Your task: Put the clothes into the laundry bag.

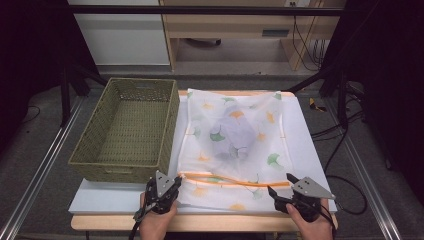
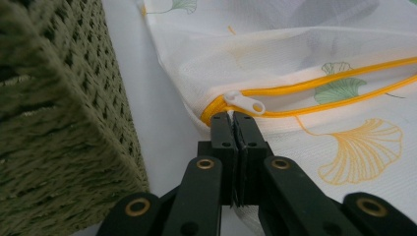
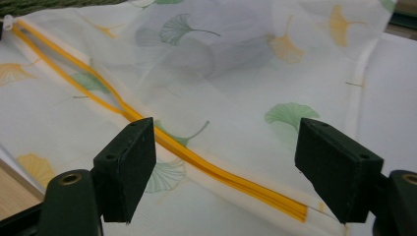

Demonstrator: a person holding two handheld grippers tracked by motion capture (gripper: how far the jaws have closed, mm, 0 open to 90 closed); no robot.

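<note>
A white mesh bag (image 1: pixel 265 145) printed with ginkgo leaves lies flat on the white table (image 1: pixel 310 150). Something grey (image 1: pixel 235 134) shows through the mesh. The bag's orange zipper (image 1: pixel 235 182) runs along its near side and gapes a little in the middle. Its white pull (image 2: pixel 244 102) sits at the left end. My left gripper (image 2: pixel 235 120) is shut on the bag's fabric just below that pull, beside the basket. My right gripper (image 3: pixel 223 147) stands open over the zipper's right end (image 3: pixel 290 209), jaws wide apart and nothing between them. The person's hands hold both grippers at the table's near edge.
A green woven basket (image 1: pixel 100 112) stands empty to the left of the bag, its wall (image 2: pixel 54 108) close to my left gripper. A strip of bare white table lies right of the bag. The table's wooden front edge (image 1: pixel 225 223) runs below the grippers.
</note>
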